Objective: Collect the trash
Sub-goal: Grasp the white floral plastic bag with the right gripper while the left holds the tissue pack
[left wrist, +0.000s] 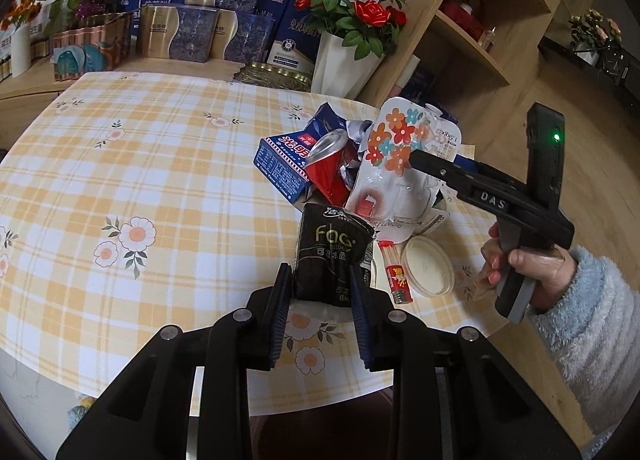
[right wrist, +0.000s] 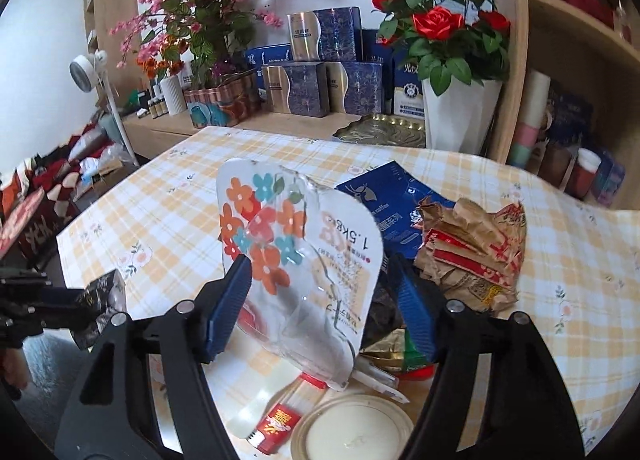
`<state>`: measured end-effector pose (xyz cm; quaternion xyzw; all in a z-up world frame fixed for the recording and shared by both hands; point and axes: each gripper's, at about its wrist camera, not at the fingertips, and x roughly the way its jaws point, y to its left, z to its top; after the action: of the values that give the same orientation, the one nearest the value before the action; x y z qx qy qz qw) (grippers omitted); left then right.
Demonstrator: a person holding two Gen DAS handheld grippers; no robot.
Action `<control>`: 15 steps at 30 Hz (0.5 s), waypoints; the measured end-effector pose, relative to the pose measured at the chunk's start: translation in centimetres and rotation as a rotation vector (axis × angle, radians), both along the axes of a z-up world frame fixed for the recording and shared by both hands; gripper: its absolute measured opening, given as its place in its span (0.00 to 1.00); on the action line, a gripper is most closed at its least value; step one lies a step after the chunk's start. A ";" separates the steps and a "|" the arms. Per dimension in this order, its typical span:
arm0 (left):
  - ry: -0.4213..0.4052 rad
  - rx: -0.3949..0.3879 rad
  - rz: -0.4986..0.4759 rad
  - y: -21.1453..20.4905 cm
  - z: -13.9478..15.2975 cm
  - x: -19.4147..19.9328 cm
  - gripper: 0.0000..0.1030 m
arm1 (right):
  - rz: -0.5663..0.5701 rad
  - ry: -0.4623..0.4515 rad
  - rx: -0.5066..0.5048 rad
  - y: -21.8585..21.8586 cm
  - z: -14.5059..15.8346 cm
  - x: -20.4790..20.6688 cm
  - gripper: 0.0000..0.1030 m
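- L gripper (left wrist: pixel 322 284) pinches black tissue pack (left wrist: pixel 330 256), centre-bottom of frame; soft wrap could slip out.
- R gripper (right wrist: pixel 320 300) spread around floral pouch (right wrist: pixel 300 260), mid-frame; pads not pressing; slick film may slide off.
- Trash pile (left wrist: pixel 320 164) w/ red can centre-right could topple if nudged.

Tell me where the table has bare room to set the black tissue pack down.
The tablecloth is bare left of the blue carton, back to the gift boxes. The left gripper holds the tissue pack. Crowded: the trash pile around the red can, flowered pouch and round lid.
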<state>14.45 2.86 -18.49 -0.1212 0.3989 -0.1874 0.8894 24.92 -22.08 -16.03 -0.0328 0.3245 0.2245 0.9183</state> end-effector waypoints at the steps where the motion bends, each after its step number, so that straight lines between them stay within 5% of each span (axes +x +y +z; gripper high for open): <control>1: 0.000 0.000 0.001 0.0 -0.1 0.0 0.27 | 0.006 0.007 0.003 0.1 0.0 0.2 0.64; 6: -0.003 -0.009 0.010 0.3 0.0 -0.5 0.27 | 0.031 0.007 -0.025 0.8 0.4 -0.2 0.24; 15: -0.032 -0.030 0.030 0.9 1.1 -1.2 0.27 | 0.027 -0.101 0.104 0.2 4.8 -2.5 0.12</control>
<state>13.24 3.78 -17.36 -0.1377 0.3800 -0.1818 0.8964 22.46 -21.83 -11.22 -0.0005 0.2653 0.2513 0.9308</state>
